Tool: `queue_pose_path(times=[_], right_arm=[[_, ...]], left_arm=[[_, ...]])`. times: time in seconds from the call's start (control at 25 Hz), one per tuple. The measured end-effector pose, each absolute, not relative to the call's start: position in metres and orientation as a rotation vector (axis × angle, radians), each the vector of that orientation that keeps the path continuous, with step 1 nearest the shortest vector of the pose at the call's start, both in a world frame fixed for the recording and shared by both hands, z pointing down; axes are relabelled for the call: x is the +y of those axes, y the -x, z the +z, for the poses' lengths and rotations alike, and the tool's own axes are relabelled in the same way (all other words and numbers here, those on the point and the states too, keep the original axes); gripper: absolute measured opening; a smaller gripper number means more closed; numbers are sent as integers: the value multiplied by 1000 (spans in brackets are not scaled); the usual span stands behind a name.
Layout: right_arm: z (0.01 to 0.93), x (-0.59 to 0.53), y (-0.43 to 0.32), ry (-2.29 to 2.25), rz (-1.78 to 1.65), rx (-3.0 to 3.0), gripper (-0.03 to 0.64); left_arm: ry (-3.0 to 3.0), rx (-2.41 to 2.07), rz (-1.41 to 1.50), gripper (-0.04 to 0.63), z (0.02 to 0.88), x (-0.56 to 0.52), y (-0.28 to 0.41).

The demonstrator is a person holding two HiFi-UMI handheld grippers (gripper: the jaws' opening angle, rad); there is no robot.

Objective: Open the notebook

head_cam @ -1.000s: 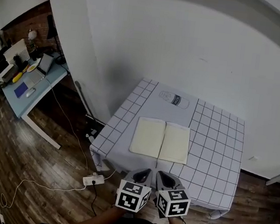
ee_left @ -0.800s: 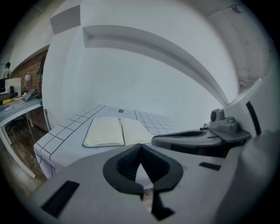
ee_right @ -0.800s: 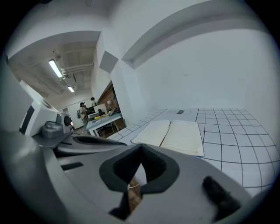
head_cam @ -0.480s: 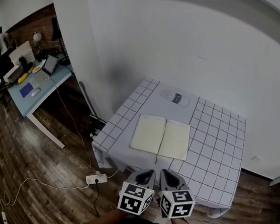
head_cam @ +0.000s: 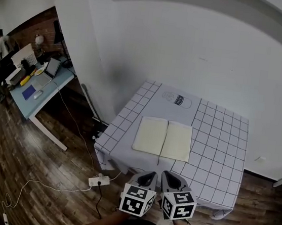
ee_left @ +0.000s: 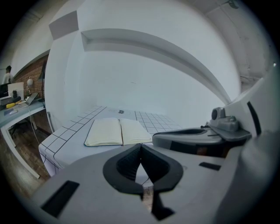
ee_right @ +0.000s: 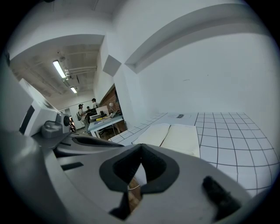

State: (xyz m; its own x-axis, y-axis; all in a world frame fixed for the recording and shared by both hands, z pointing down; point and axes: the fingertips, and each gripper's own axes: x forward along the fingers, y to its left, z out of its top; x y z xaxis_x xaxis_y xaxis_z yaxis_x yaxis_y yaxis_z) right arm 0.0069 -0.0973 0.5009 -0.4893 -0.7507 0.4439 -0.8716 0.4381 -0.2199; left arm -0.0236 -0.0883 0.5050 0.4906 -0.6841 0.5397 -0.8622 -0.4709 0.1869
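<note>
White wall [head_cam: 200,45] backs our gridded table [head_cam: 218,149], with wood floor [head_cam: 36,173] lying open off its left and near edges. Our notebook [head_cam: 163,138] lies open and flat at mid-table, clear of every edge. Just short of the near edge, our left gripper [head_cam: 146,177] and right gripper [head_cam: 170,178] hang side by side, each with its jaws pressed together on nothing.
</note>
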Motion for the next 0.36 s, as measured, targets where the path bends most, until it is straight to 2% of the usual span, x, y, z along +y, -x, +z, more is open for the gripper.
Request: queue_pose_path(times=[0.36], right_arm=[[501, -100, -4, -1395, 614, -2416, 12]], left_arm=[[-2305, -1280, 560, 8, 505, -91, 24]])
